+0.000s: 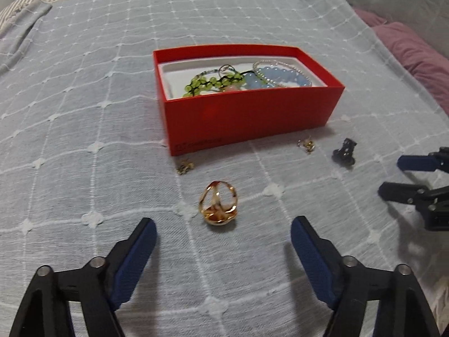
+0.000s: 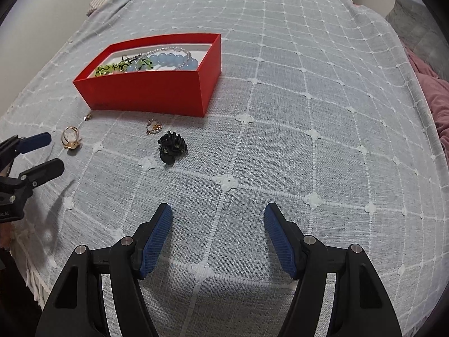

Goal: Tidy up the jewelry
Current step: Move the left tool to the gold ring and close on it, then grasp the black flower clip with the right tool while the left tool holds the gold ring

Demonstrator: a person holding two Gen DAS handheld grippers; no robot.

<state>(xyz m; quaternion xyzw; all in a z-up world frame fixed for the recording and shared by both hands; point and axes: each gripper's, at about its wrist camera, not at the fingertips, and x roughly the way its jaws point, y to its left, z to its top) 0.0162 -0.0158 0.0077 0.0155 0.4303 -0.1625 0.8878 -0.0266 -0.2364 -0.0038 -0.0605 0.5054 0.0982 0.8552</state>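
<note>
A red box (image 1: 247, 112) (image 2: 146, 92) on the bed holds a green bead bracelet (image 1: 210, 81), a blue bead bracelet (image 1: 277, 77) (image 2: 168, 59) and a thin pearl string. In front of it lie a gold ring (image 1: 219, 206) (image 2: 70, 138), two small gold earrings (image 1: 184, 166) (image 1: 306, 144) (image 2: 153, 126) and a black hair clip (image 1: 343, 153) (image 2: 171, 146). My left gripper (image 1: 223, 227) (image 2: 49, 151) is open, with the ring just ahead between its fingers. My right gripper (image 2: 217, 210) (image 1: 390, 175) is open and empty, short of the hair clip.
A light blue checked cover (image 2: 308, 98) spreads over the bed. A purple pillow (image 1: 415, 53) and grey blanket lie at the right edge. A striped sheet shows at the far end.
</note>
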